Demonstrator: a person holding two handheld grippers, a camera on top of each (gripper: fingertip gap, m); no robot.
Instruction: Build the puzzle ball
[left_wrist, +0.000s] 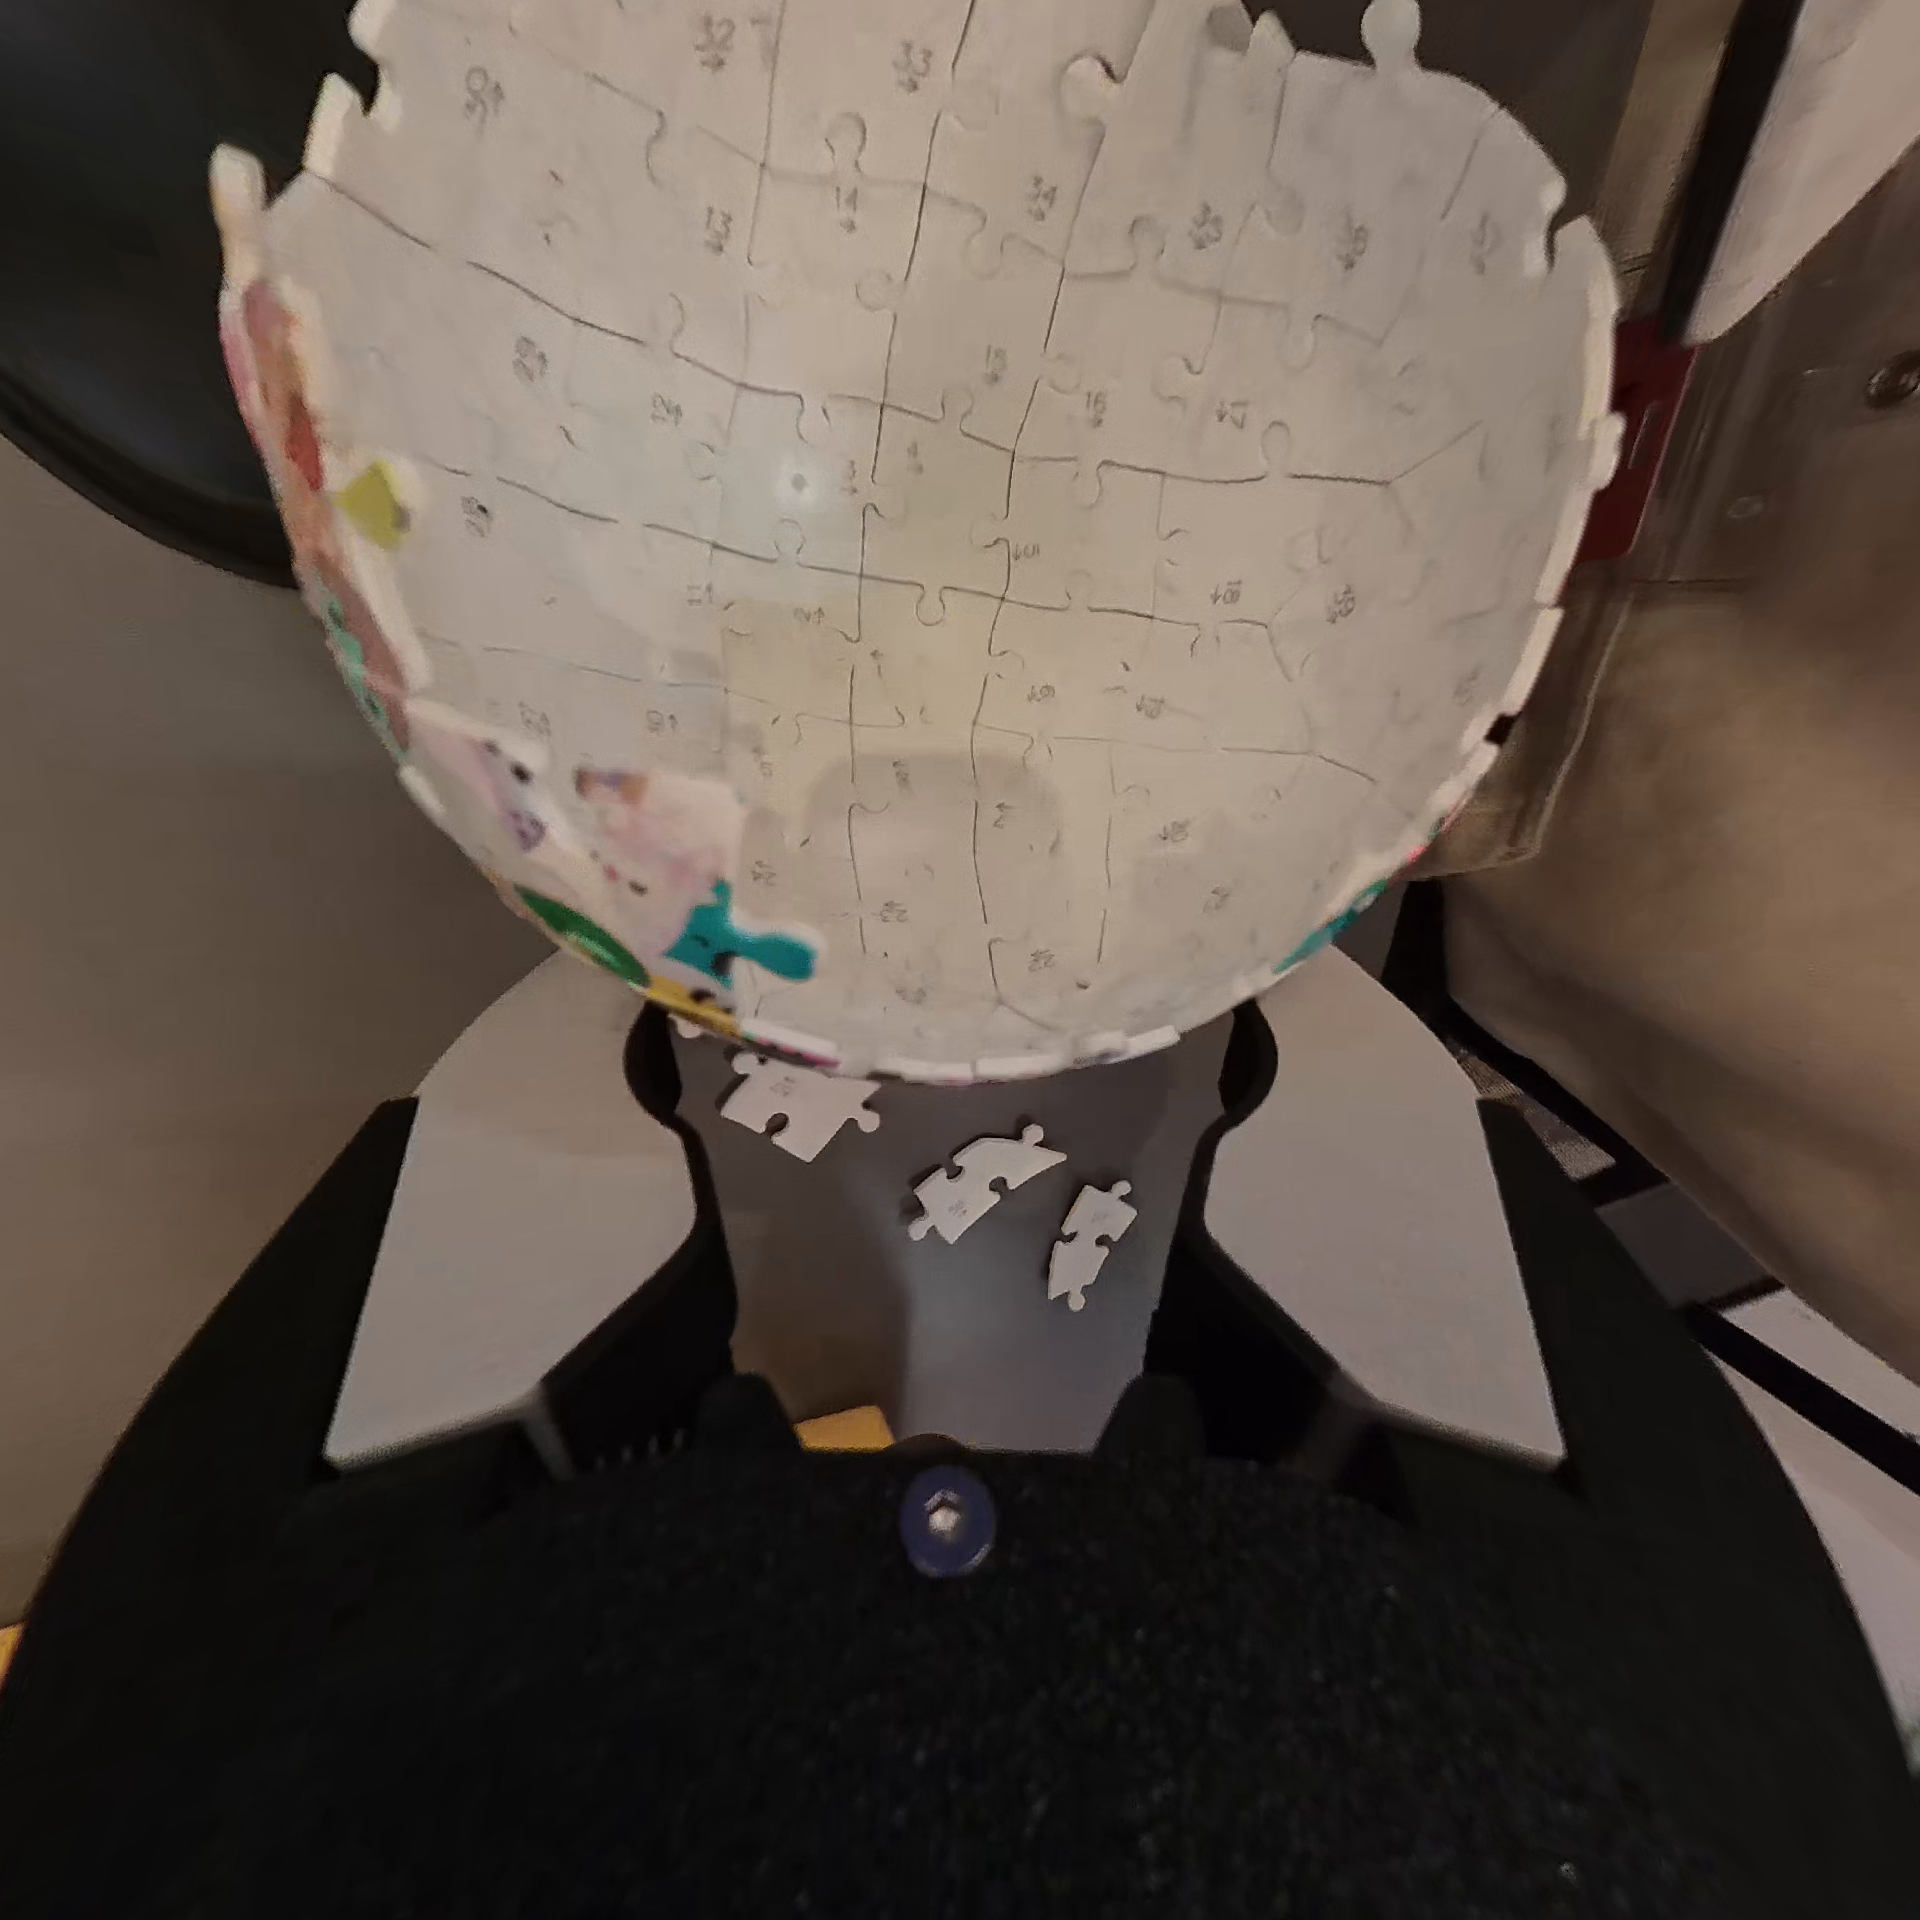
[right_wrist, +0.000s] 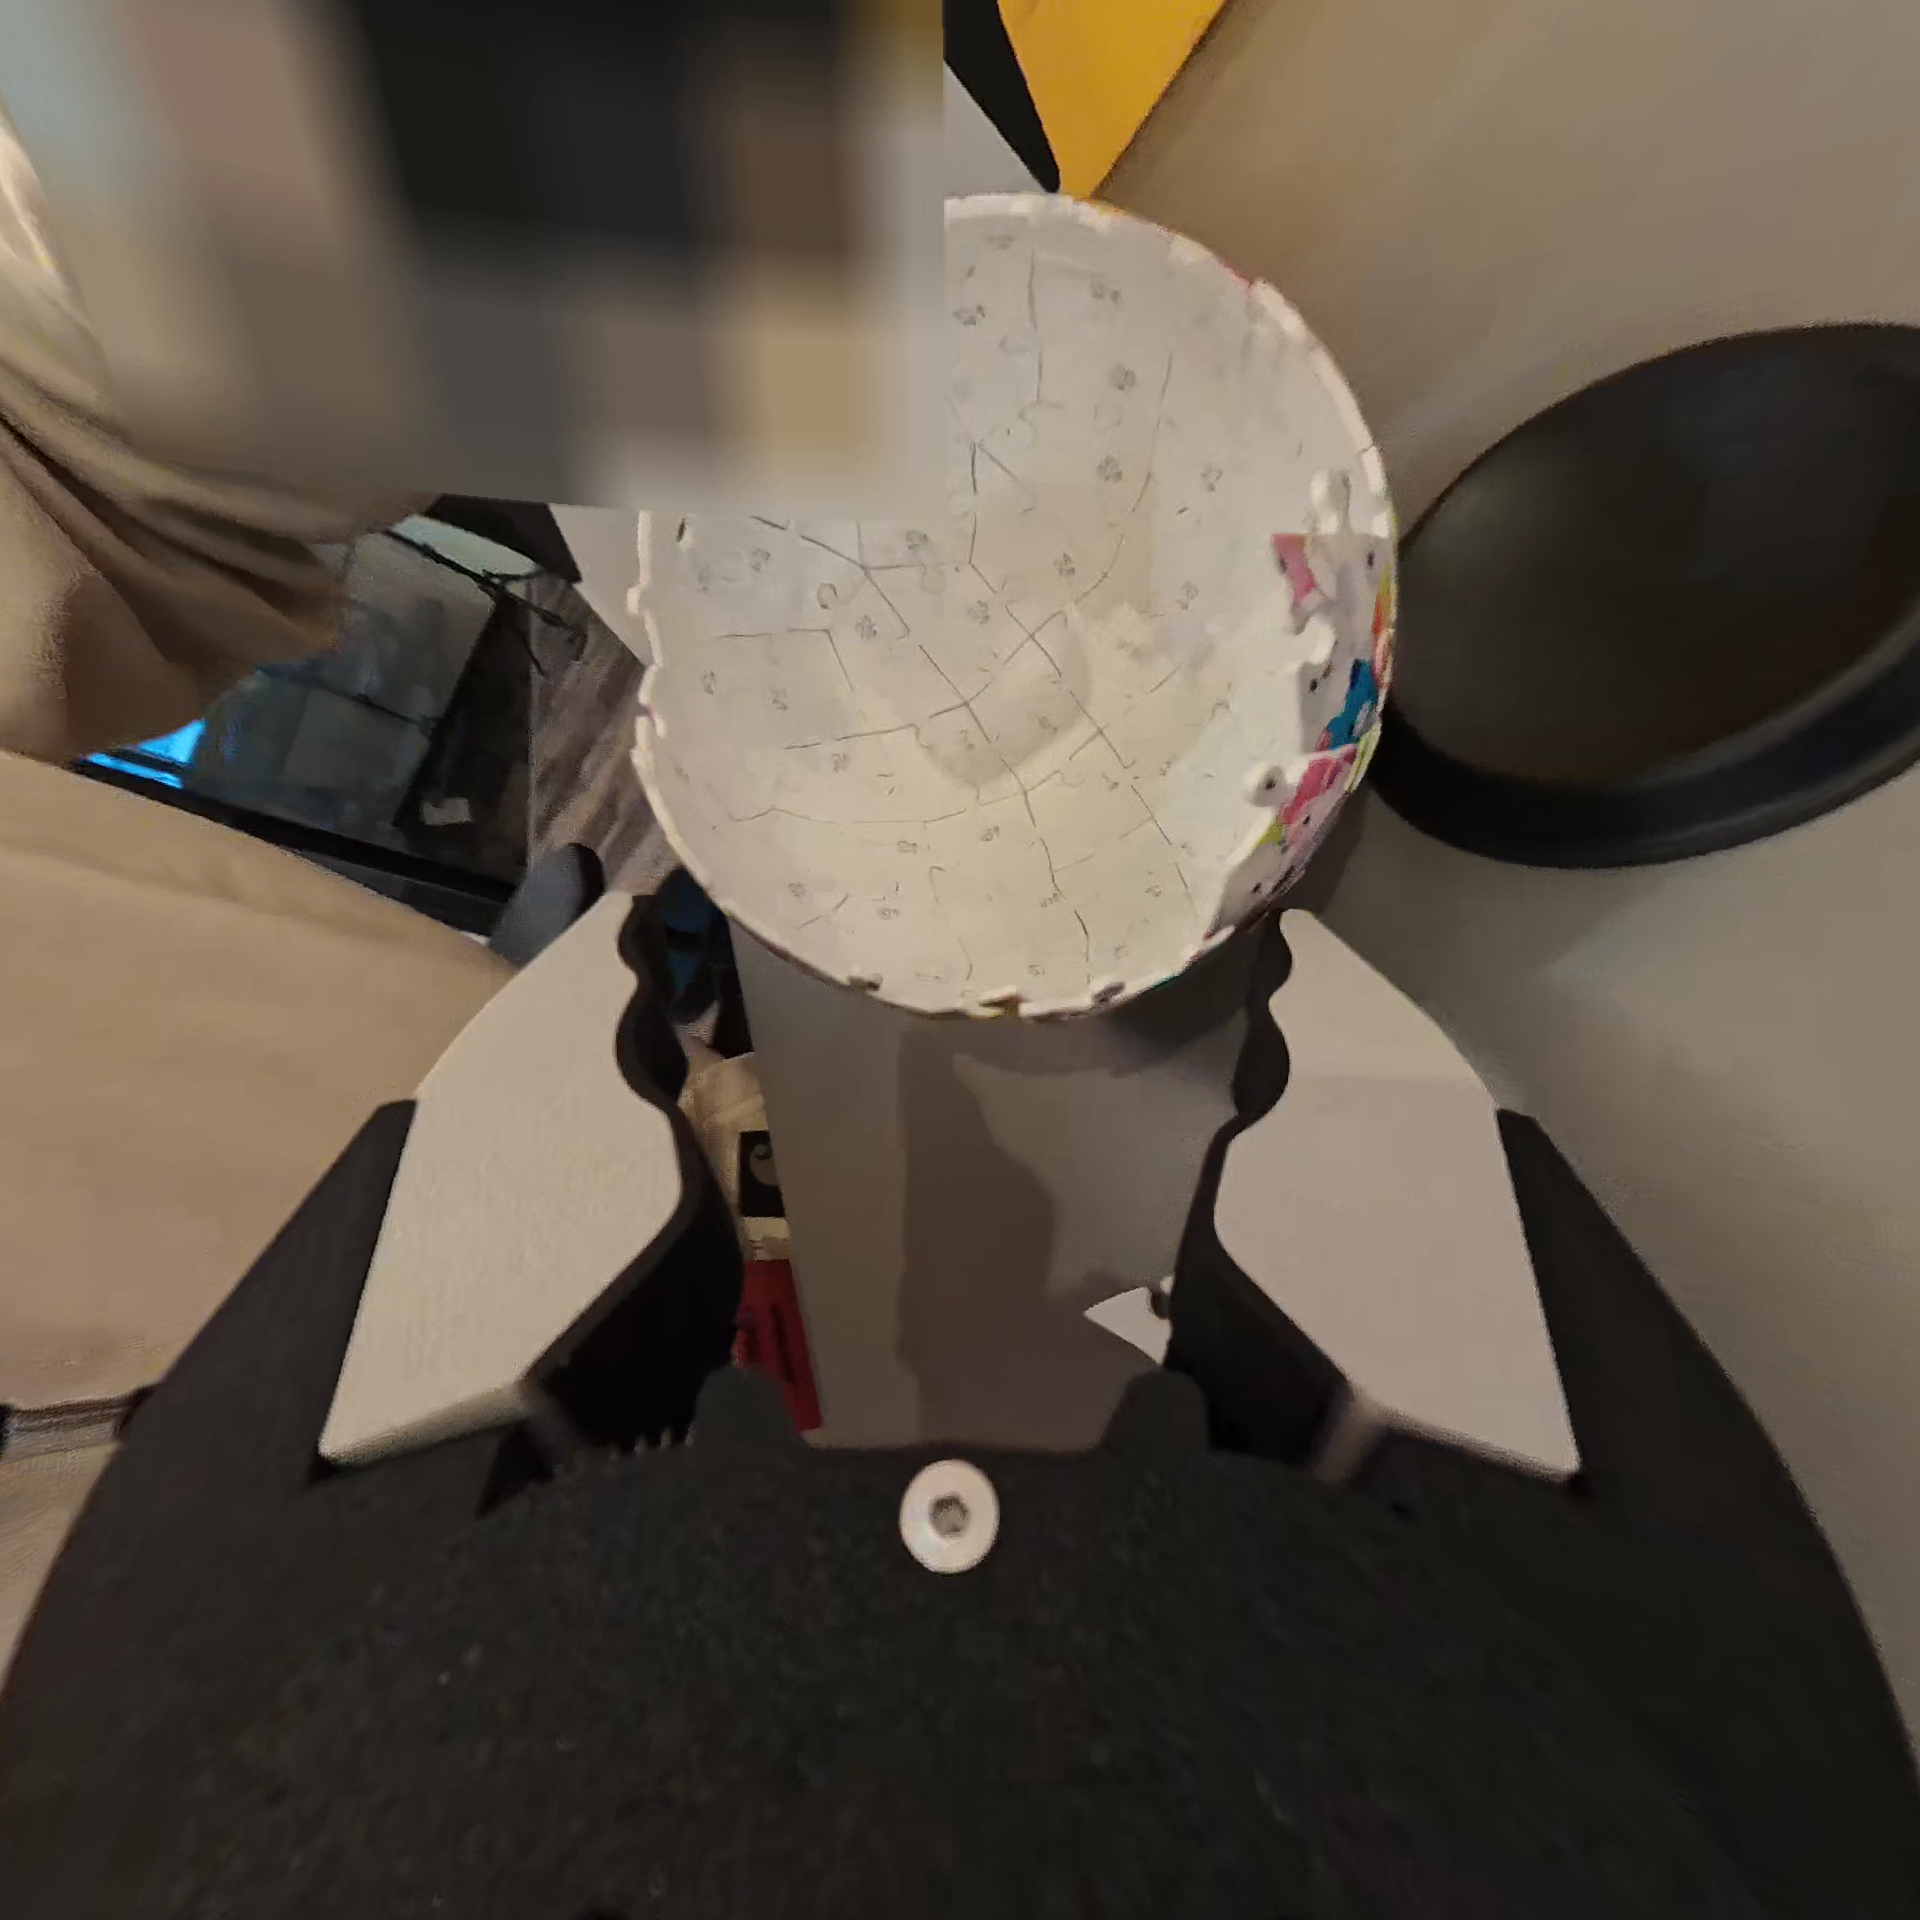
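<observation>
Just past both grippers' tips, half-built puzzle ball (left_wrist: 935, 540), white hollow facing them. Left gripper (left_wrist: 951, 1023) jaws apart, holding nothing; right gripper (right_wrist: 951, 935) likewise. Three loose puzzle pieces (left_wrist: 987, 1184) on table (left_wrist: 187, 831) below.

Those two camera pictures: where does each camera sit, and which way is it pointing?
Left wrist view: sits on the left claw, looking forward along its two open fingers into the white hollow of the half-built puzzle ball, with three loose pieces on the table below.
Right wrist view: sits on the right claw, looking along its open fingers at the same puzzle ball, with a black round dish beside it.
Shared: the ball's open inside; each view shows only its own claw.
</observation>
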